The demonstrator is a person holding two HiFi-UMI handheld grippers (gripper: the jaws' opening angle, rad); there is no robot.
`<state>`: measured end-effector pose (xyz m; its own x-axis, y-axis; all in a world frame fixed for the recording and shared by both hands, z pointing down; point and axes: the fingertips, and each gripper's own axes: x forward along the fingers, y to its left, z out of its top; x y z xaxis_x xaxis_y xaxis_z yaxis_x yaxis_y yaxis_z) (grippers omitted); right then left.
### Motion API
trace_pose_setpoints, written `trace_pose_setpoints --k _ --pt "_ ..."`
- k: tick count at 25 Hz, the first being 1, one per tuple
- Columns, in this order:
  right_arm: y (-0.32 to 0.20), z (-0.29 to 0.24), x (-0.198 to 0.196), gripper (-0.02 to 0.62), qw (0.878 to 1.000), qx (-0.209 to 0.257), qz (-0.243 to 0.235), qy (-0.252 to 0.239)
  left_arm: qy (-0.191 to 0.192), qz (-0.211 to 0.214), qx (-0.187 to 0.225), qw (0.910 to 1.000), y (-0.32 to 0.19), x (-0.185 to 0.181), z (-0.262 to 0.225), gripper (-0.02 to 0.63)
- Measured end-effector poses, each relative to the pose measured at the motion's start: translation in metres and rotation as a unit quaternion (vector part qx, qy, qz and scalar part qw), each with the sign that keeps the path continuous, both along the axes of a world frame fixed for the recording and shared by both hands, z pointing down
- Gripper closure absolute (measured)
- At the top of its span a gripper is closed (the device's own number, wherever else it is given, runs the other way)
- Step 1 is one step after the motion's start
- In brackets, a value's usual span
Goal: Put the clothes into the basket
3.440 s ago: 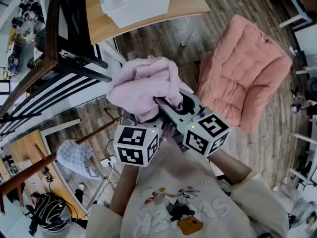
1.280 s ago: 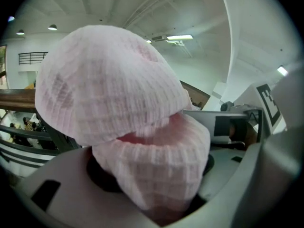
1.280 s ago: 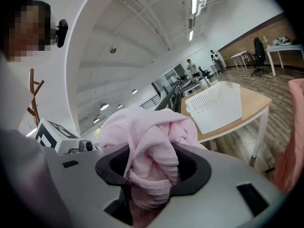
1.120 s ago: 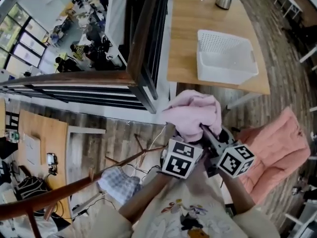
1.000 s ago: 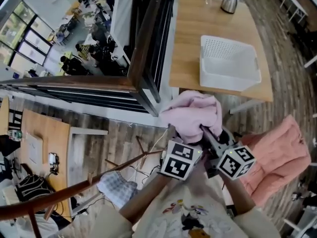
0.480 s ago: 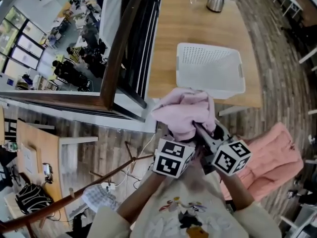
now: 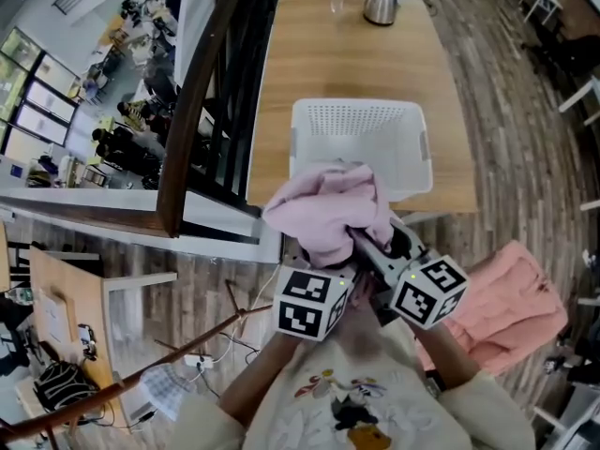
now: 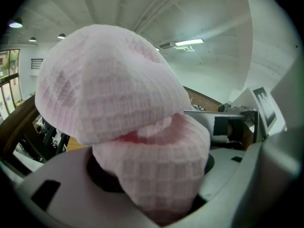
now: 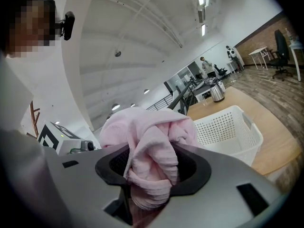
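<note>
A bunched pink cloth (image 7: 323,209) hangs in the air between both grippers, just short of the near rim of a white perforated basket (image 7: 356,129) on a wooden table (image 7: 352,45). My left gripper (image 7: 314,256) is shut on the cloth's lower left, and the cloth (image 8: 123,127) fills its jaws in the left gripper view. On the other side my right gripper (image 7: 370,247) is shut on it too; pink folds (image 9: 152,165) bulge out of the jaw mouth, with the basket (image 9: 228,132) beyond. The basket looks empty.
A metal kettle (image 7: 380,3) stands at the table's far end. A dark wooden railing (image 7: 202,101) runs along the table's left side. A pink padded cushion (image 7: 506,298) lies on the floor at the right, and a checked cloth (image 7: 169,392) at the lower left.
The view has swung toward the table: the basket now sits straight ahead and much closer to the held pink cloth. Both grippers keep their hold.
</note>
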<state>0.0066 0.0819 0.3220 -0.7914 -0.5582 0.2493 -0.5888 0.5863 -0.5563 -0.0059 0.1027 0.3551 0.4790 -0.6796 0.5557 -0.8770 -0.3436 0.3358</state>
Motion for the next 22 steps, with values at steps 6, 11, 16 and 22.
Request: trace_pose_setpoints --k 6,11,16,22 --pt "-0.019 0.000 0.010 0.390 1.000 -0.001 -0.014 -0.001 -0.001 -0.017 -0.001 0.9999 -0.019 0.011 0.001 0.313" --pt "-0.033 -0.009 0.006 0.390 1.000 0.000 -0.028 -0.005 -0.003 -0.030 0.001 0.9995 -0.033 0.008 -0.009 0.313" --pt "-0.045 -0.009 -0.002 0.390 0.999 -0.009 -0.031 -0.007 -0.004 -0.032 -0.008 0.9994 -0.044 0.000 -0.009 0.313" --pt "-0.060 -0.005 -0.001 0.390 1.000 -0.023 -0.015 0.000 0.000 -0.014 -0.024 0.9996 -0.058 0.000 -0.005 0.313"
